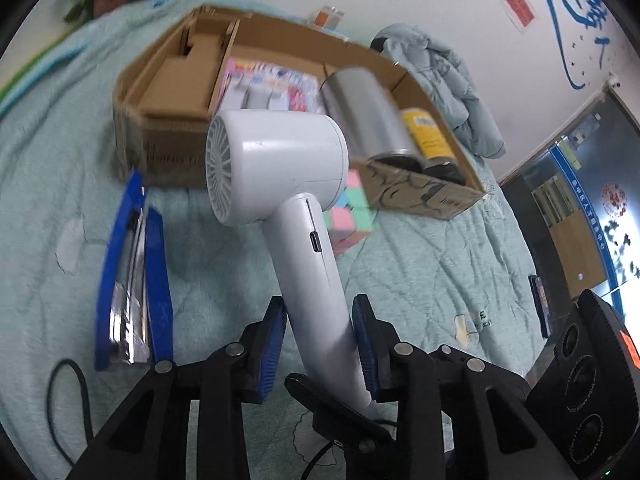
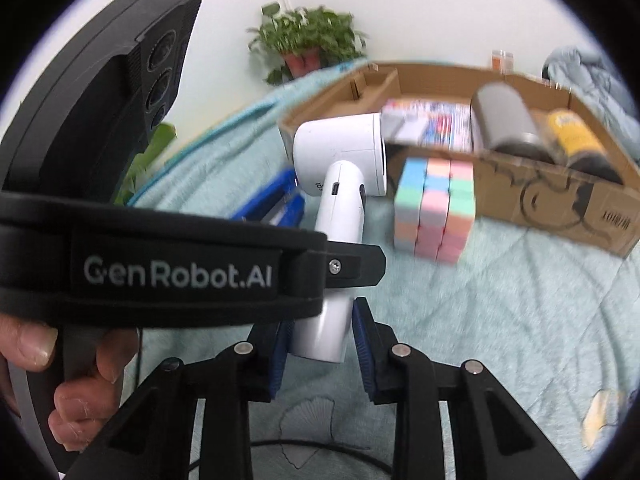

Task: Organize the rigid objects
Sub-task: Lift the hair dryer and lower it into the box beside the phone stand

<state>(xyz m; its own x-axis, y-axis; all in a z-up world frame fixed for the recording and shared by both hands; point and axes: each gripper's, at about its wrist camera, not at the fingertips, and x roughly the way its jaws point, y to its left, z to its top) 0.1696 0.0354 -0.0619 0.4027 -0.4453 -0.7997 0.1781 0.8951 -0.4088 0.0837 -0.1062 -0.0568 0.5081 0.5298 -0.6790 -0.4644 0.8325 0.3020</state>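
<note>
A white hair dryer [image 1: 276, 168] is held upright above the teal bedspread. My left gripper [image 1: 320, 344] is shut on its handle, pads against both sides. In the right wrist view the dryer [image 2: 340, 160] stands with its handle end between the pads of my right gripper [image 2: 322, 344], which also looks shut on it; the left gripper's body crosses in front. A pastel cube [image 2: 434, 208] sits beside the dryer, in front of the cardboard box [image 2: 540, 200]. It also shows in the left wrist view [image 1: 352, 216].
The box [image 1: 160, 148] holds a silver cylinder [image 1: 368, 116], a yellow-labelled bottle [image 1: 430, 132] and colourful packs [image 1: 268, 84]. A blue stapler [image 1: 132, 280] lies at the left. A crumpled jacket [image 1: 448, 80] and a potted plant [image 2: 308, 40] are behind.
</note>
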